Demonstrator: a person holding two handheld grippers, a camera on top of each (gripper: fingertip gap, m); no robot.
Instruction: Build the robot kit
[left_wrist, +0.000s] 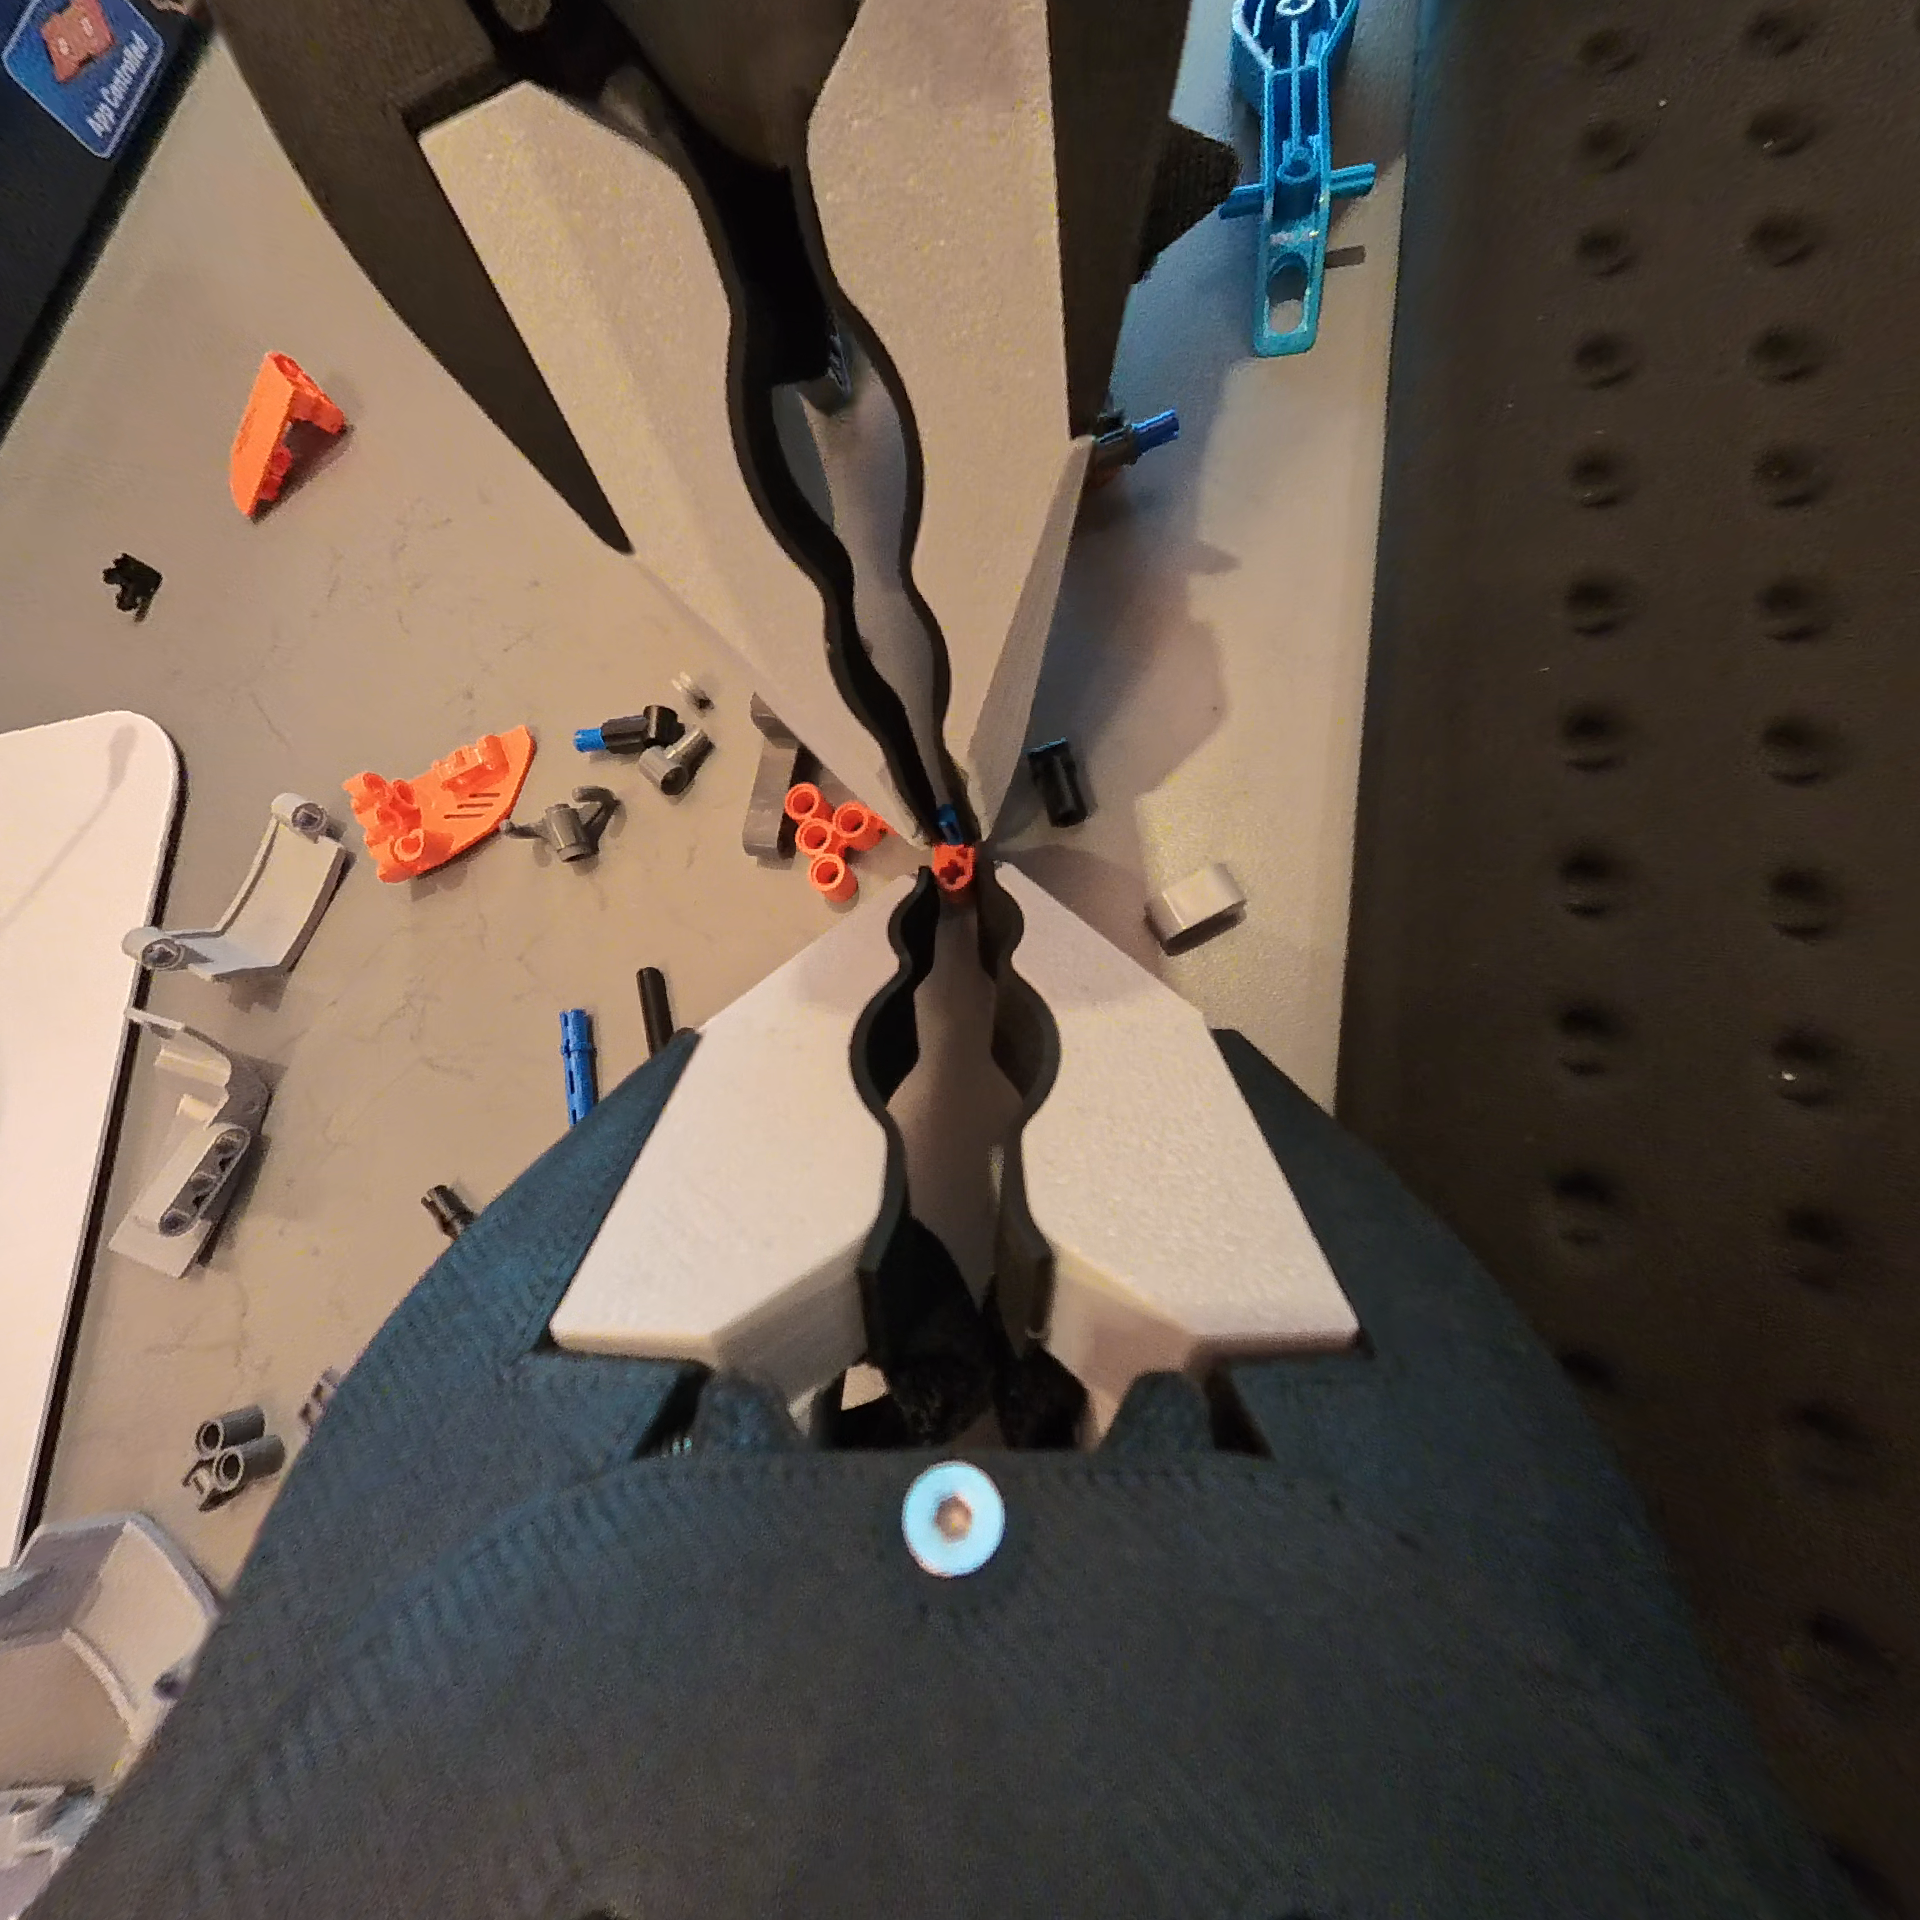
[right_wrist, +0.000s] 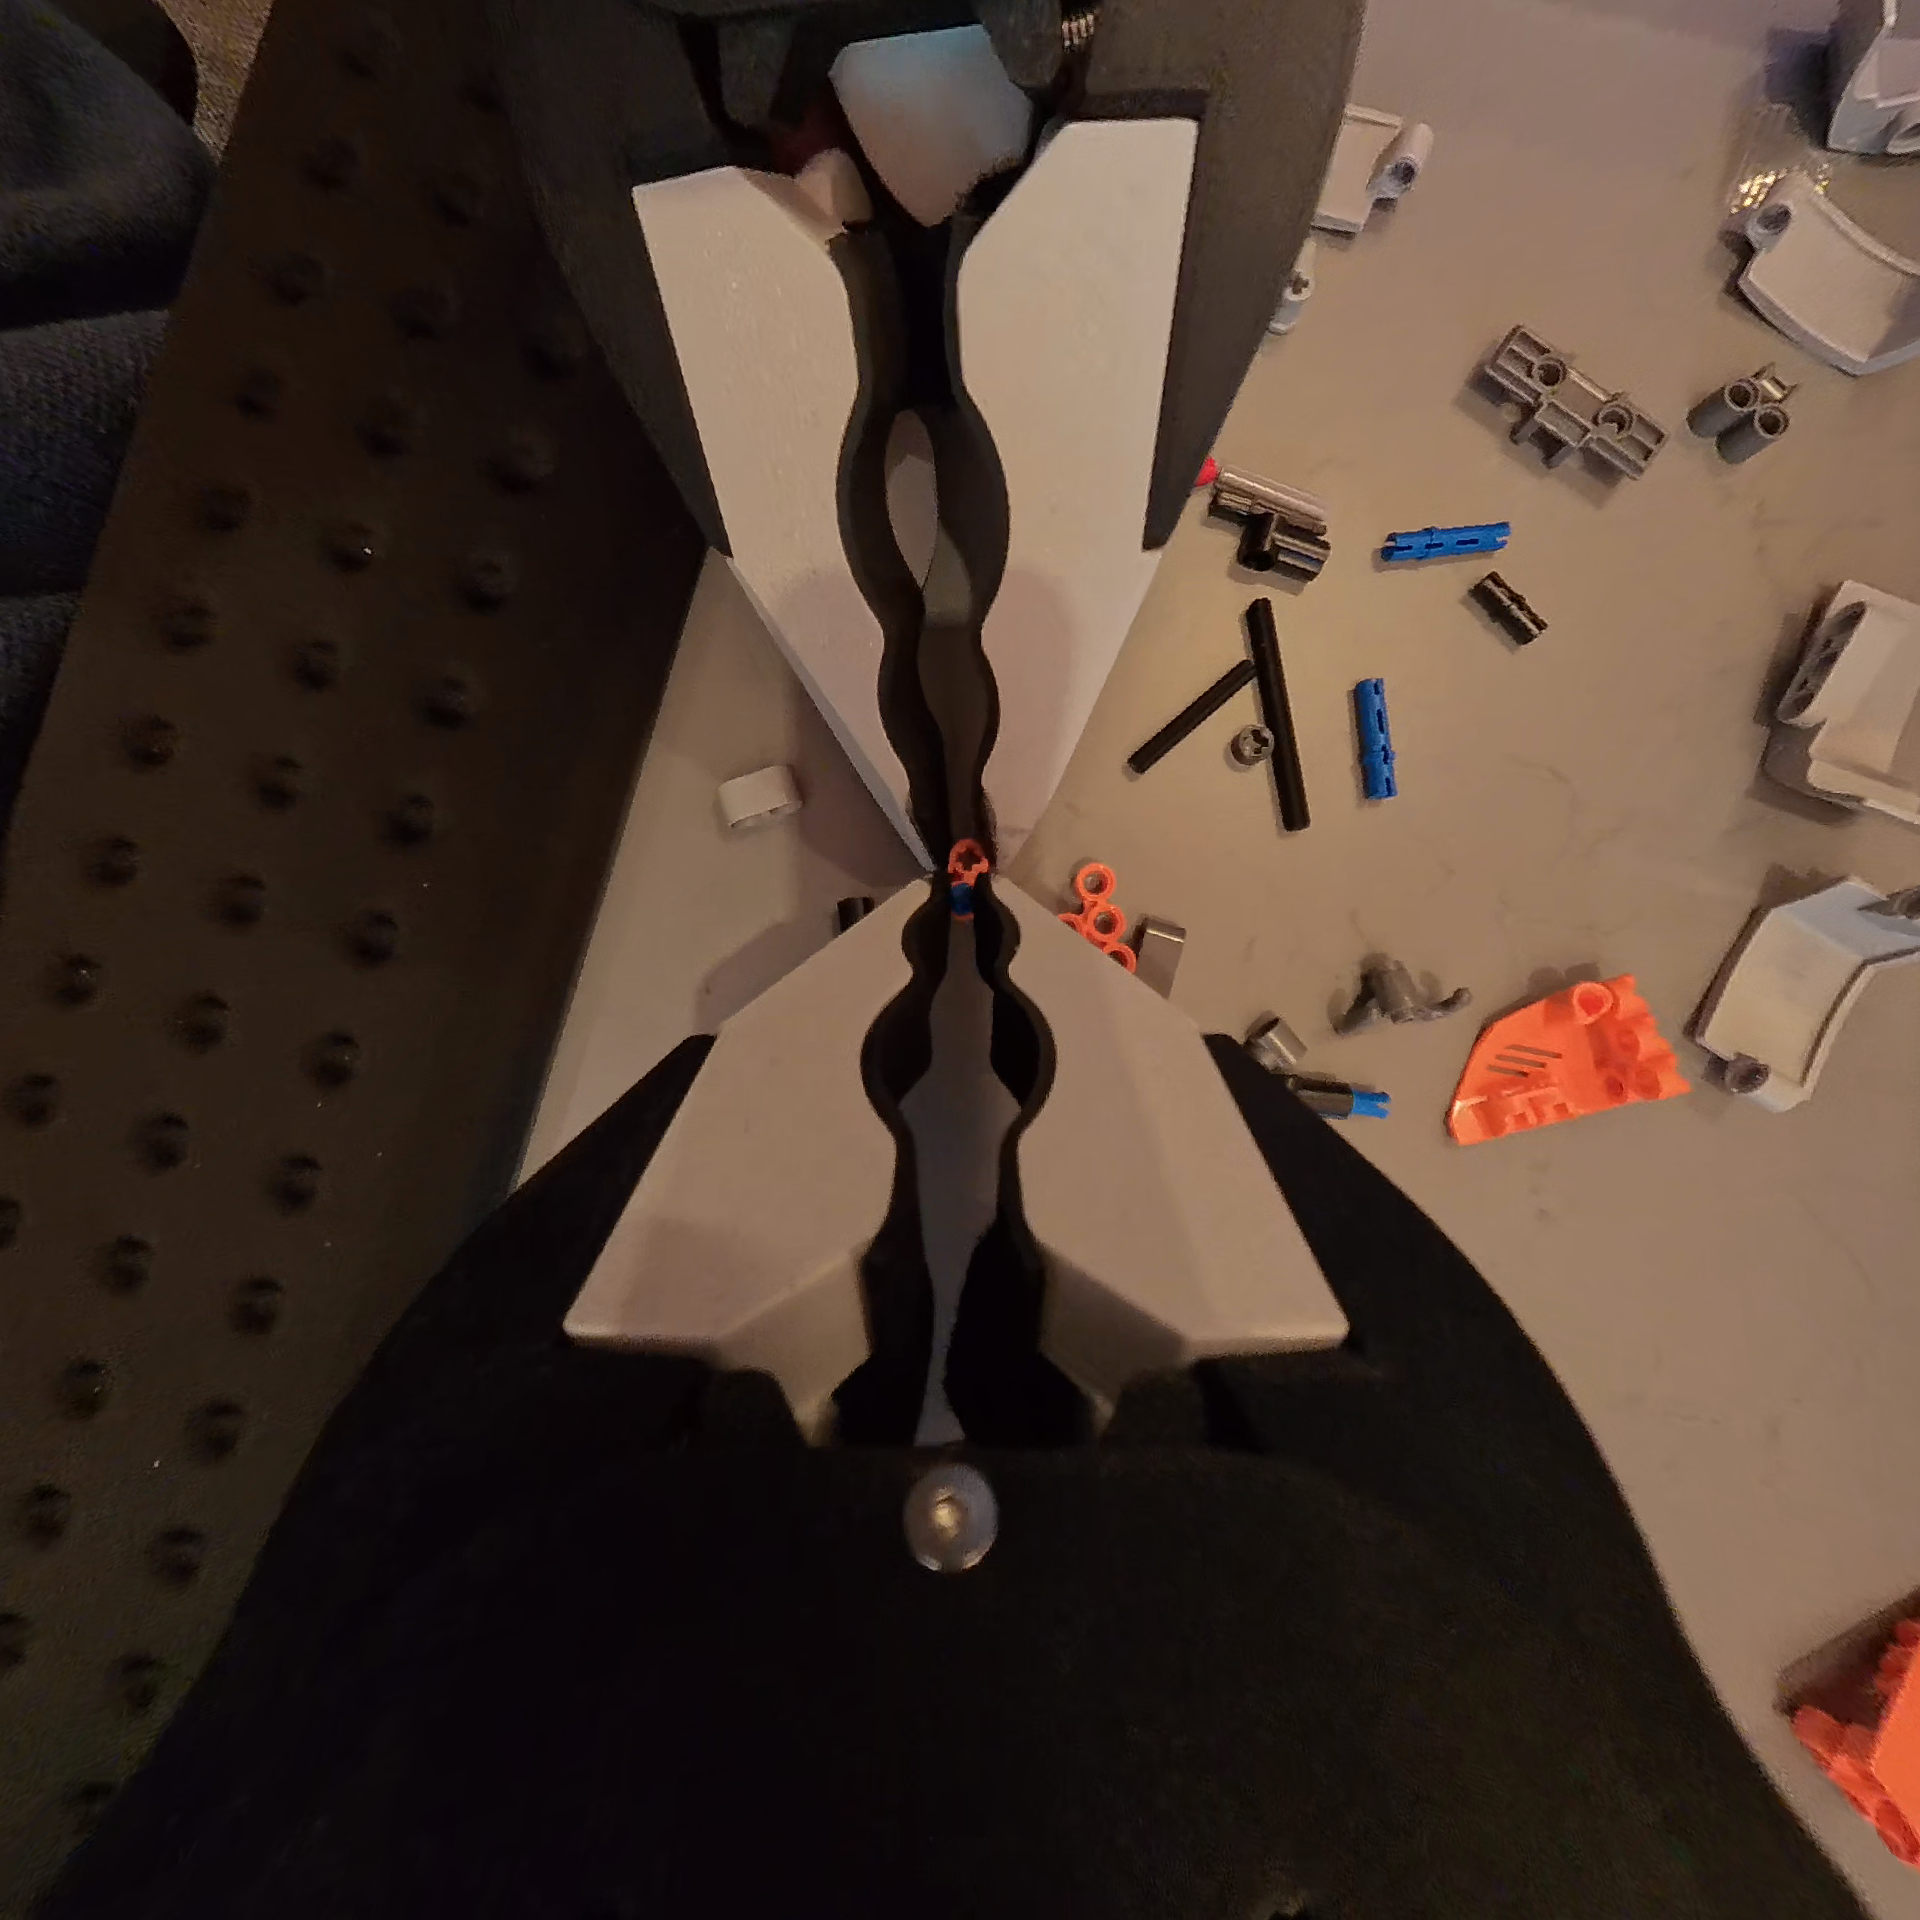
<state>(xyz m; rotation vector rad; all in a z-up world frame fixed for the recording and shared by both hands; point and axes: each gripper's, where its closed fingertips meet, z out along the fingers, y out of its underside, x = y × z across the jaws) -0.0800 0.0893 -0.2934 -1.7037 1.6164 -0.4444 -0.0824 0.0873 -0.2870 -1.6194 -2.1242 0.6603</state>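
Observation:
My left gripper is shut on a small orange connector with a cross hole, held at its fingertips just above the grey table. My right gripper is shut on a small blue pin. The two grippers meet tip to tip, and the blue pin touches the orange connector. In the left wrist view the right gripper comes in from the top with the blue pin. In the right wrist view the left gripper comes in from the top with the orange connector.
Loose building parts lie around: an orange panel, an orange ring cluster, grey curved panels, black axles, blue pins, a long blue part. A white board lies left. A black studded mat borders the table. Only a small space, under 4 cm, lies between the two pairs of fingers.

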